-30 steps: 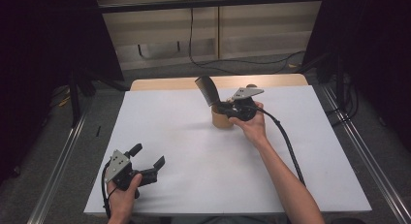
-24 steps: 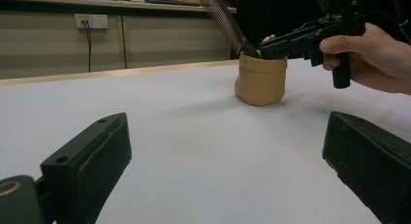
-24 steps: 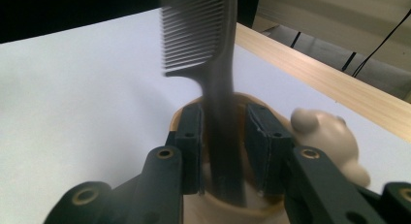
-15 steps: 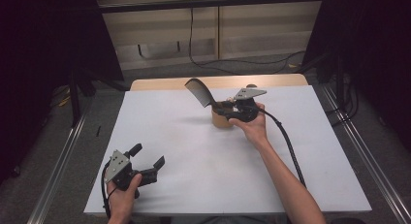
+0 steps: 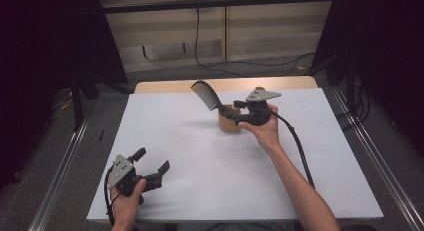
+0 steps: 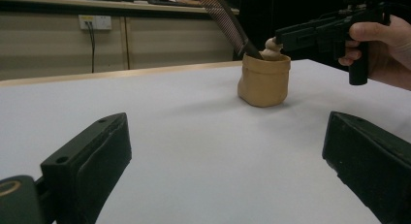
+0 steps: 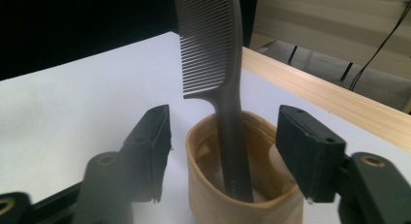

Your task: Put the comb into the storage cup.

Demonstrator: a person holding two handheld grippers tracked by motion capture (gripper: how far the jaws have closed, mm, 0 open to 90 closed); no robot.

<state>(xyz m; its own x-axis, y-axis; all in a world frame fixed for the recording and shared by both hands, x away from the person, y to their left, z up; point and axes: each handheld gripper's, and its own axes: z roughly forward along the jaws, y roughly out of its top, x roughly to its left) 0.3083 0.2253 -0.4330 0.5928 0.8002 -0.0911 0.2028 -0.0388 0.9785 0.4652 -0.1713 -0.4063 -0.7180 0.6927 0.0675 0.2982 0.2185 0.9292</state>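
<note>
You are standing a dark comb (image 7: 220, 83) handle-down in a small tan pouch (image 7: 242, 185), and your right gripper (image 7: 223, 151) is sitting right at the pouch's rim with its jaws having just been opening; the comb's handle is rising between them, but neither pad is pressing on it, so the comb is leaning on the pouch wall on its own, teeth tilting up and away from the gripper. Your left gripper (image 5: 150, 168) is waiting well apart from the pouch, near your edge of the white table (image 5: 200, 191), jaws spread wide and holding nothing, likely because this placing needs only one hand.
</note>
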